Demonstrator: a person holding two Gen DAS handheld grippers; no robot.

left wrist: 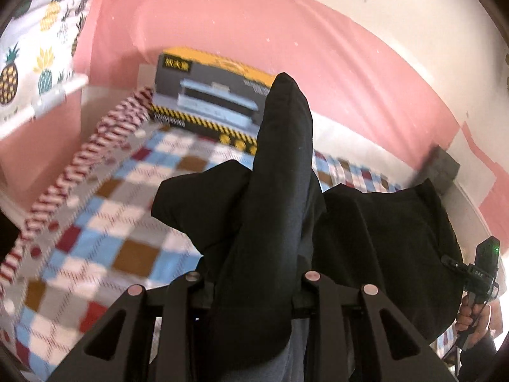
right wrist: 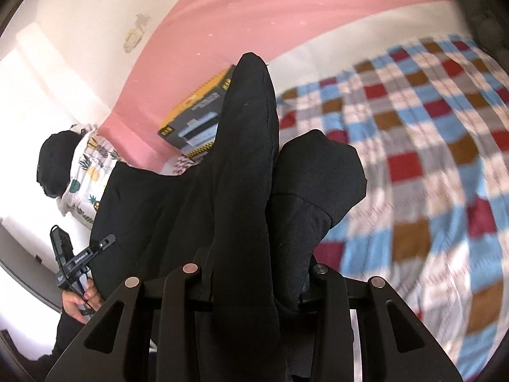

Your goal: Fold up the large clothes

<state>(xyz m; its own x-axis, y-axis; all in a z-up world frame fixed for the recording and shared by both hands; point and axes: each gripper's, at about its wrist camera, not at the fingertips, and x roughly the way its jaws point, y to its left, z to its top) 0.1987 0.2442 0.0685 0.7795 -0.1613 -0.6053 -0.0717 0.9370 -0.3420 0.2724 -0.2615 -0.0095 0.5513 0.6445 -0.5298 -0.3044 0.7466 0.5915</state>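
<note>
A large black garment [left wrist: 375, 232] hangs in the air above the checkered bed, stretched between my two grippers. My left gripper [left wrist: 254, 289] is shut on one bunched edge of the garment, which drapes over and hides its fingers. My right gripper [right wrist: 257, 273] is shut on another bunched edge of the same garment [right wrist: 165, 210], fingers also hidden by cloth. The right gripper shows at the far right of the left wrist view [left wrist: 477, 283]. The left gripper shows at the lower left of the right wrist view [right wrist: 76, 264].
The bed has a checkered blue, red, brown and white sheet [left wrist: 105, 222] [right wrist: 429, 146]. A grey and yellow cardboard box [left wrist: 210, 95] [right wrist: 194, 121] stands at the bed's far end against the pink wall. A pineapple-print curtain [left wrist: 35, 31] hangs at left.
</note>
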